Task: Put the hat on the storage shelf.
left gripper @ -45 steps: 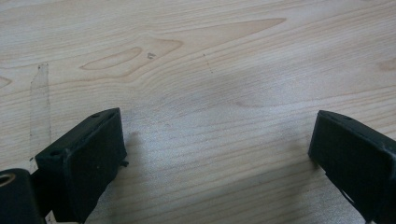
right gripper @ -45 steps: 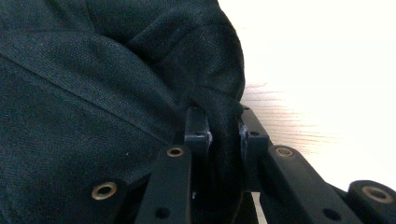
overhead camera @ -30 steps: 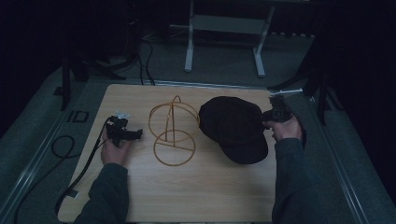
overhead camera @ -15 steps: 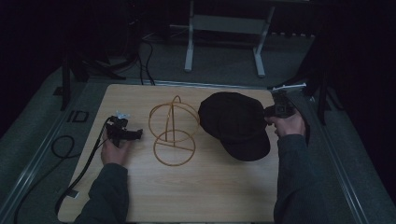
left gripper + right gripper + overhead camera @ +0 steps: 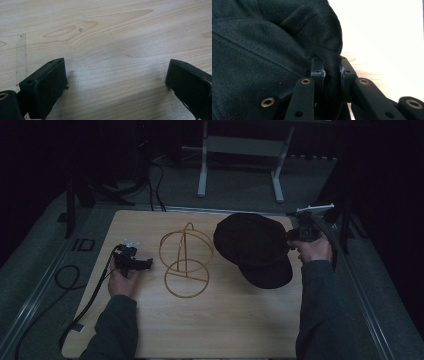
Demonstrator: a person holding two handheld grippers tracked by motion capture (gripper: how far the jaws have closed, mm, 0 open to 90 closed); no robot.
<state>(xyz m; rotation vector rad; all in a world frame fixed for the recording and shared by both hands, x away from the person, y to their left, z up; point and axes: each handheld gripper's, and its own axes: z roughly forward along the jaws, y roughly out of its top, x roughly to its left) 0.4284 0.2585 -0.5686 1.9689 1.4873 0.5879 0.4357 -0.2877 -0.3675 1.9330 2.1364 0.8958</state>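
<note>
The light wooden table (image 5: 210,320) has a wide bare stretch along its near edge, from 5 to 7 o'clock, and more open wood at the far left corner around 10 o'clock. The right gripper (image 5: 302,233) sits at the table's 2 o'clock edge, close to the rim, with little room beyond it on that side. In the right gripper view its fingers (image 5: 317,70) are pressed together on a fold of the black cap (image 5: 254,247), pinching the fabric at the cap's right rim. The cap lies right of centre, its brim pointing toward 5 o'clock. The left gripper (image 5: 134,262) rests at 9 o'clock, low over the wood; in the left gripper view its fingers (image 5: 47,82) stand wide apart with bare table between them, holding nothing. Between the two grippers, at the table's centre, stands a golden wire hat stand (image 5: 186,260), a round base ring with upright hoops, just beside the cap's left side and near the left gripper. A black cable (image 5: 90,300) trails from the left gripper off the near left edge.
</note>
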